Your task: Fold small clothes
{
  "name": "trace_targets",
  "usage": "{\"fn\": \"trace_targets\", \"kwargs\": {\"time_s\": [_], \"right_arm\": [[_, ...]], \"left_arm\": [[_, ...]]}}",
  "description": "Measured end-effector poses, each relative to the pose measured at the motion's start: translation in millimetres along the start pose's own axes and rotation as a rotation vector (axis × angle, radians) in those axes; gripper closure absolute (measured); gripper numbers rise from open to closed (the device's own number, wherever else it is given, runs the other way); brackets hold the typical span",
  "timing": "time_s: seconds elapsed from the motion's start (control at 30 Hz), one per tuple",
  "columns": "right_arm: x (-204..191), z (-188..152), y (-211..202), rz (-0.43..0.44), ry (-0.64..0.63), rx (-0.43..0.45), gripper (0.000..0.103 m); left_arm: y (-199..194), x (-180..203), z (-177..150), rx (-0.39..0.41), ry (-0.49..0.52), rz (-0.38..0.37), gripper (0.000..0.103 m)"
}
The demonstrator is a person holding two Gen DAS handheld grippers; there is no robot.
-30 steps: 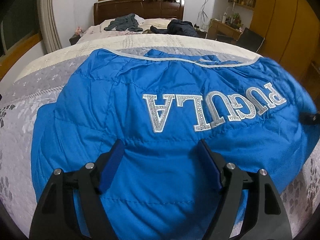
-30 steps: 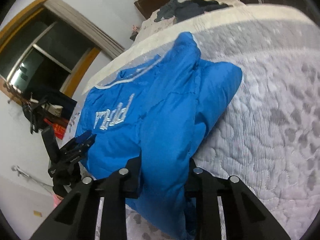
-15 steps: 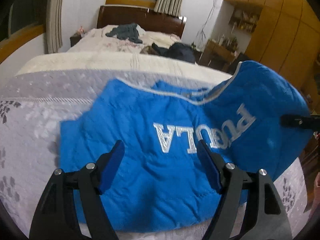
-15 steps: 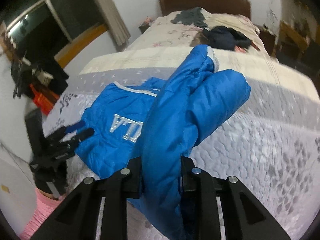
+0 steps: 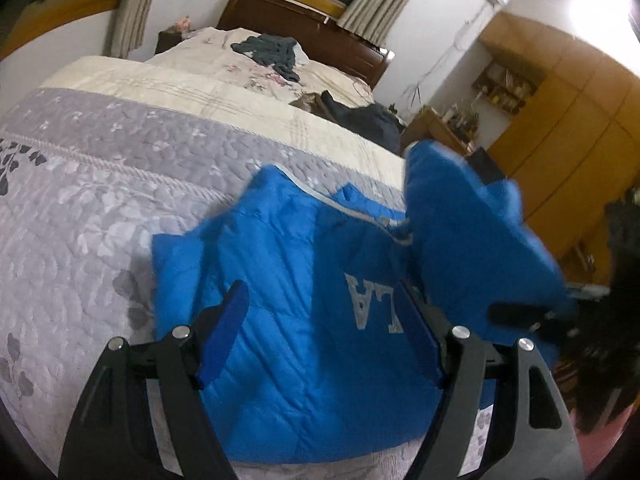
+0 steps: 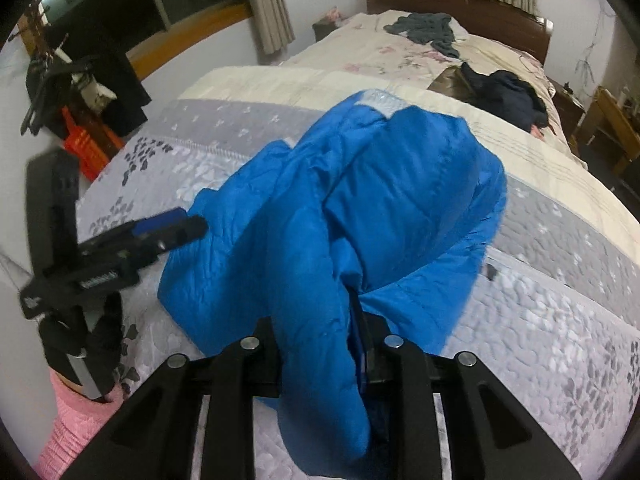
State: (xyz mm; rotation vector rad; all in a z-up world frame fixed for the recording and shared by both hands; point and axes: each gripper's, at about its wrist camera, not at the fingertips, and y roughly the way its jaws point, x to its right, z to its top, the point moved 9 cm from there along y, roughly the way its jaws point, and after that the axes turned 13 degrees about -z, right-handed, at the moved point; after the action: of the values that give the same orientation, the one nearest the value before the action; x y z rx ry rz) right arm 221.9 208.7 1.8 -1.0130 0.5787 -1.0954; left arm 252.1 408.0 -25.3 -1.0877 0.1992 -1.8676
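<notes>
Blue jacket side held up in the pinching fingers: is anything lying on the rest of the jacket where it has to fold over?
Nothing visible does. The right gripper holds the blue jacket side lifted, and the flat lettered back below lies bare. The open left gripper hovers near it, holding nothing.

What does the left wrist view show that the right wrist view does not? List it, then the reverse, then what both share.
Only the left wrist view shows the silver lettering on the blue jacket, the wooden wardrobe, and the left gripper open above the jacket.

Only the right wrist view shows the right gripper shut on the lifted side of the jacket, the orange crate and a pink sleeve.

Both show the jacket on the grey quilt, the headboard and dark clothes further up the bed.
</notes>
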Motion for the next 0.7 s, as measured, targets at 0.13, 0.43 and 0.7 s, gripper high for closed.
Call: {"fn": "trace_targets", "kwargs": {"time_s": [0.13,0.43,0.7], "right_arm": [[-19,2,14,-0.003,-0.033,-0.010,0.073],[-54,2,29,0.112,-0.052,-0.009,0.045],[-65,2,45,0.204,-0.022,-0.031,0.034]], "left_arm": [[-6,-4,5,0.014,-0.033,-0.039,0.029],[-11,-3,10,0.032,-0.071,-0.109,0.029],[-13,-3,11,0.034,-0.089,-0.134,0.029]]}}
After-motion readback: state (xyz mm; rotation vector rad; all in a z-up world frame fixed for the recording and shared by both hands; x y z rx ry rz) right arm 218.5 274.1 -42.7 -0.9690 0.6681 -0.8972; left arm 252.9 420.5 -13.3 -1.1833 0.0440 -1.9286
